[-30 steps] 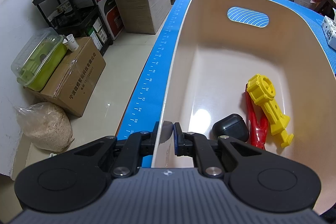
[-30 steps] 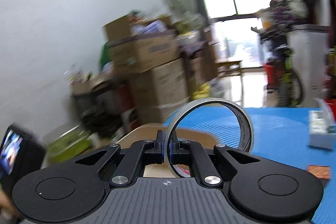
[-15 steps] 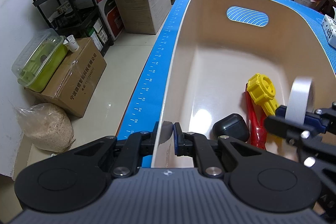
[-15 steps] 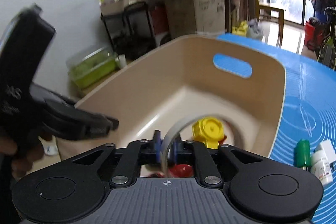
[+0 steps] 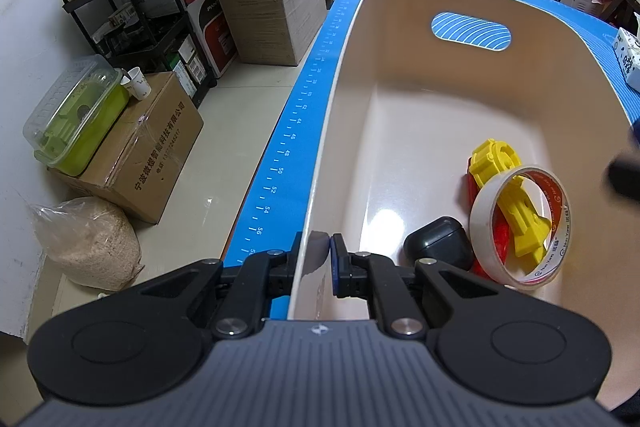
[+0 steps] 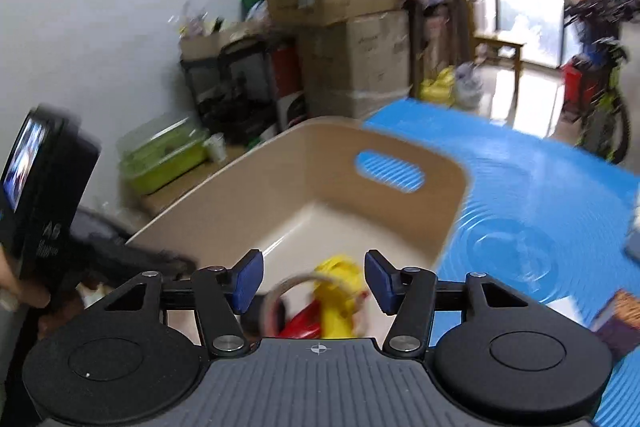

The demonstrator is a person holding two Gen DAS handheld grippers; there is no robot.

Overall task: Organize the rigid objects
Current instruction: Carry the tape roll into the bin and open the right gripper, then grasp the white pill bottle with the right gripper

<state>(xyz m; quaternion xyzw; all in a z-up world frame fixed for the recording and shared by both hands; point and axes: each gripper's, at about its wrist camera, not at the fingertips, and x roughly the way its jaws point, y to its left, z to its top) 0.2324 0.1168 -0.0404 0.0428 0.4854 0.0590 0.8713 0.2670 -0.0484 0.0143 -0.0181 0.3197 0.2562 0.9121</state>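
Note:
A beige bin [image 5: 344, 75] stands on the blue mat [image 6: 520, 187]. My left gripper [image 5: 320, 251] is shut on the bin's near wall, one pad on each side. A roll of tape [image 5: 482, 223] lies loose in the bin, leaning over a yellow toy [image 5: 494, 159] and a red toy [image 5: 500, 245], beside a black case [image 5: 438, 241]. My right gripper [image 6: 314, 279] hovers over the bin's near end with its jaws opening. The blurred tape roll [image 6: 276, 297] lies below them, free of the pads. Only a dark blur at the right edge of the left wrist view shows that gripper.
A white carton [image 5: 628, 55] lies on the mat right of the bin, and a small patterned box [image 6: 616, 315] near the right gripper. Beyond the mat's left edge are cardboard boxes [image 5: 152, 155], a black shelf and a bag on the floor.
My right gripper came over the bin with the tape roll, opened and let it go. The roll now lies on the toys. The left gripper has kept its grip on the wall.

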